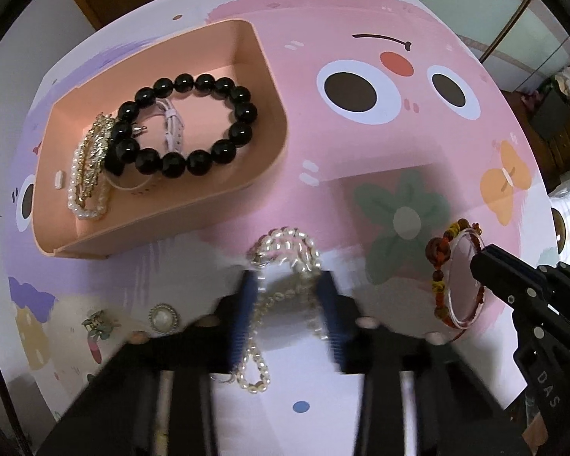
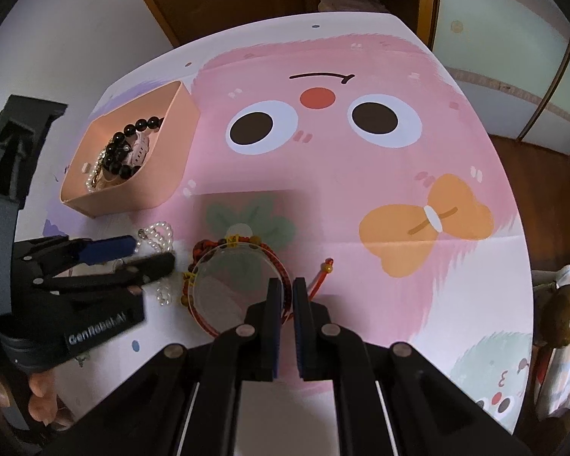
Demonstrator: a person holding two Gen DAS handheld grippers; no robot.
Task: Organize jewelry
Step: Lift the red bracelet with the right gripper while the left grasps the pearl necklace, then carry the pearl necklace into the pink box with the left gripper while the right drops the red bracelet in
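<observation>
While the left gripper [image 1: 288, 285] stands with its fingers spread on either side of a pearl necklace [image 1: 285, 262] lying on the mat [image 1: 361, 144], just in front of the peach tray [image 1: 269, 72], the right gripper [image 2: 288, 292] is clenched on the rim of a red cord bracelet [image 2: 199, 250] to the right of that tray. Inside the tray lie a black bead bracelet [image 1: 193, 125], a gold chain [image 1: 93, 152] and more pearls [image 1: 83, 205]. A round brooch [image 1: 164, 318] sits in front of the tray's near left corner.
</observation>
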